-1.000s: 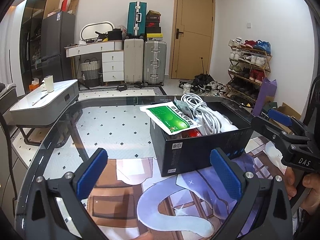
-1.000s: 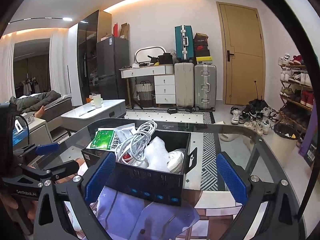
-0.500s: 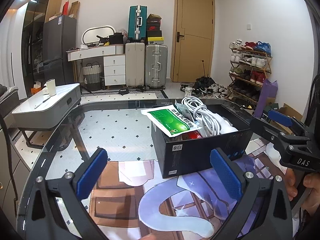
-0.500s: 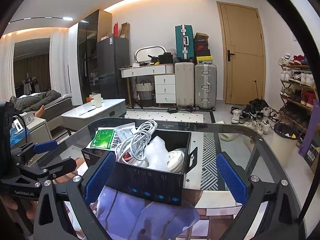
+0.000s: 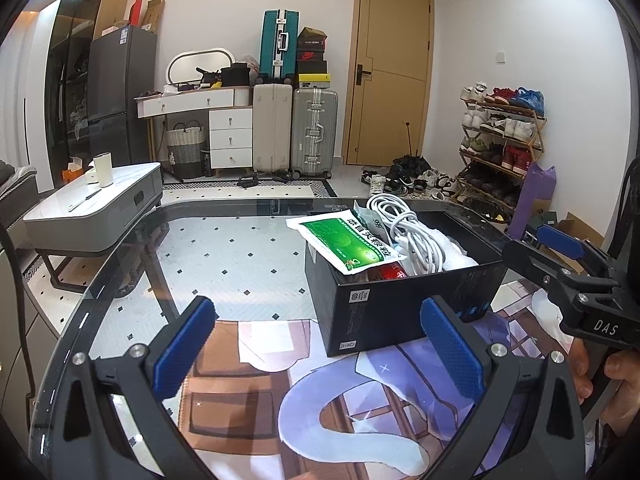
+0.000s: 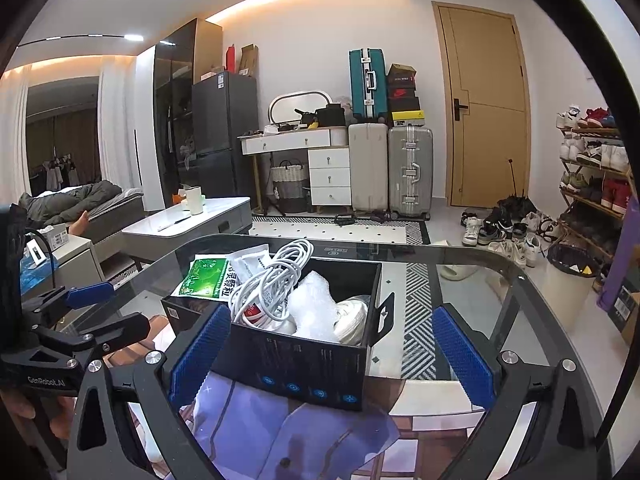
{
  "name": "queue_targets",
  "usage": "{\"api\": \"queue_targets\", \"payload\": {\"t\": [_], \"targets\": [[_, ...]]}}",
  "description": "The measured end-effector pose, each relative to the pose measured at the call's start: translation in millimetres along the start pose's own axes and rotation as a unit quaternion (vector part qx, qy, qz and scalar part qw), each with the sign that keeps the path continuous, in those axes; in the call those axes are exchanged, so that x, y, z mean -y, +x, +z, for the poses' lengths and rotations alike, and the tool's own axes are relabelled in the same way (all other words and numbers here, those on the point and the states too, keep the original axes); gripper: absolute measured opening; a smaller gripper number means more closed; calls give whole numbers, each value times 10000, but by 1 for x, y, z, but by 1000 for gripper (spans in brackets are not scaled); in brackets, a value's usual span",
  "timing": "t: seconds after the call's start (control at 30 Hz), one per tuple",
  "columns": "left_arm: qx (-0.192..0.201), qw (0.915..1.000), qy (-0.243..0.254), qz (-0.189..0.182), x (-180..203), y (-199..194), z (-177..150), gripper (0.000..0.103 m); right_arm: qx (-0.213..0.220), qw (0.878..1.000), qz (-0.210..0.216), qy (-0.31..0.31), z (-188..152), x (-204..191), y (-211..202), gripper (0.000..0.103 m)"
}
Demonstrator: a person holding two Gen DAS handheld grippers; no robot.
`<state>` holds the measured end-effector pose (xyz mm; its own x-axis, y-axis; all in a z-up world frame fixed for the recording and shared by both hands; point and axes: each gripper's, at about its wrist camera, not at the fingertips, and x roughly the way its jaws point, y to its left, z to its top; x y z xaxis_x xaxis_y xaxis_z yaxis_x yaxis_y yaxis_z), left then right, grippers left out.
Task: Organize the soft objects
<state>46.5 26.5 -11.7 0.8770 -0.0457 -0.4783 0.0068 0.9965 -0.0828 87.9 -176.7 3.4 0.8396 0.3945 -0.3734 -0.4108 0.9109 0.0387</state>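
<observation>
- My left tongs point(image 5: 316, 340) are spread wide over the glass worktop point(image 5: 224, 256) and hold nothing; their blue ribbed pads point(image 5: 450, 344) have a grid texture.
- My right tongs point(image 6: 332, 354) are spread just as wide and also hold nothing. The near wall of the black box point(image 6: 304, 368) shows between their pads.
- The black box point(image 5: 400, 300) is a cardboard carton with its top open. It stands on a printed mat point(image 5: 352, 412) showing a cartoon picture in brown and lilac.
- Soft things fill the box: a green sachet point(image 5: 352, 246) printed with Chinese characters lies over its far left rim, a coiled white cable point(image 5: 412, 236) rises beside it, and bubble wrap point(image 6: 316, 312) and a white roll point(image 6: 352, 318) lie toward the right.
- A red item with white writing point(image 5: 394, 272) peeks out under the cable; I cannot read it.
- In the left view my right tool's body reads "DAS" point(image 5: 604, 326); in the right view my left tool's body reads "GenRobot.AI" point(image 6: 46, 381).
- Beyond the worktop stand a grey coffee table point(image 5: 96, 208), two pale suitcases point(image 5: 296, 128) with a teal suitcase point(image 5: 280, 44) on top, a wooden door point(image 5: 392, 72) and a shoe rack point(image 5: 500, 136).
</observation>
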Motion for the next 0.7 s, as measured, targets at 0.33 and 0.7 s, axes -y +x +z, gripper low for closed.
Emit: {"api": "queue_targets", "payload": {"t": [0.33, 0.7], "targets": [[0, 10000, 38, 23, -1, 1, 0, 103, 3, 10000, 13, -1, 0, 1, 1, 102], [43, 9999, 135, 90, 3, -1, -1, 103, -34, 10000, 70, -44, -2, -3, 2, 102]]}}
